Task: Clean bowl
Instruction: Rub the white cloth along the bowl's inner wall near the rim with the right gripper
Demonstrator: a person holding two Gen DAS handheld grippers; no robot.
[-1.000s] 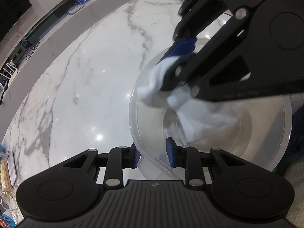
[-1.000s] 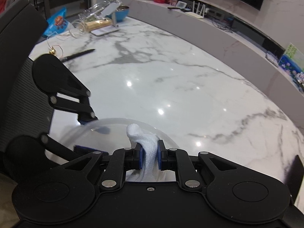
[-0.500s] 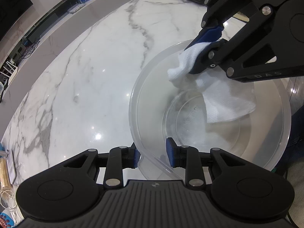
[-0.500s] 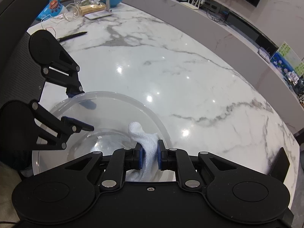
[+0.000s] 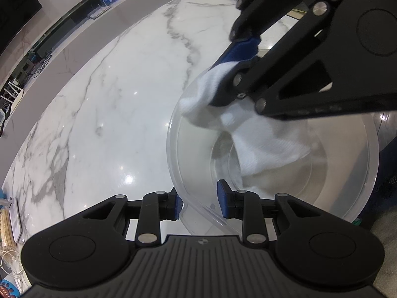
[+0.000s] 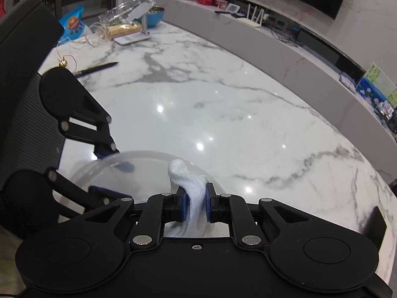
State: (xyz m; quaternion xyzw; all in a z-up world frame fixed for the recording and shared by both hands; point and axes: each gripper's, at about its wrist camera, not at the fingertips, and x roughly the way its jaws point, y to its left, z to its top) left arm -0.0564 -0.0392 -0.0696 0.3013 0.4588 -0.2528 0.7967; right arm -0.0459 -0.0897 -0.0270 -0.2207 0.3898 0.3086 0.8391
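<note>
Right gripper (image 6: 196, 204) jaws pinch a white cloth (image 5: 268, 144); left gripper (image 5: 198, 202) jaws clamp the clear plastic bowl (image 5: 367, 173) rim. Wiping is underway, I judge; next, sweep the cloth around the inner wall.

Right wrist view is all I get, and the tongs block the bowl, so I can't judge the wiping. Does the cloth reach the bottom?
Observer: Looks so. The cloth hangs from the right tongs down the inner wall to the floor of the bowl.
Operator: Is the bowl steadied?
Observer: The left tongs grip its near rim, one pad inside, one outside.
Operator: Where's the bunched end?
Observer: Against the left inner wall, just below the rim.
</note>
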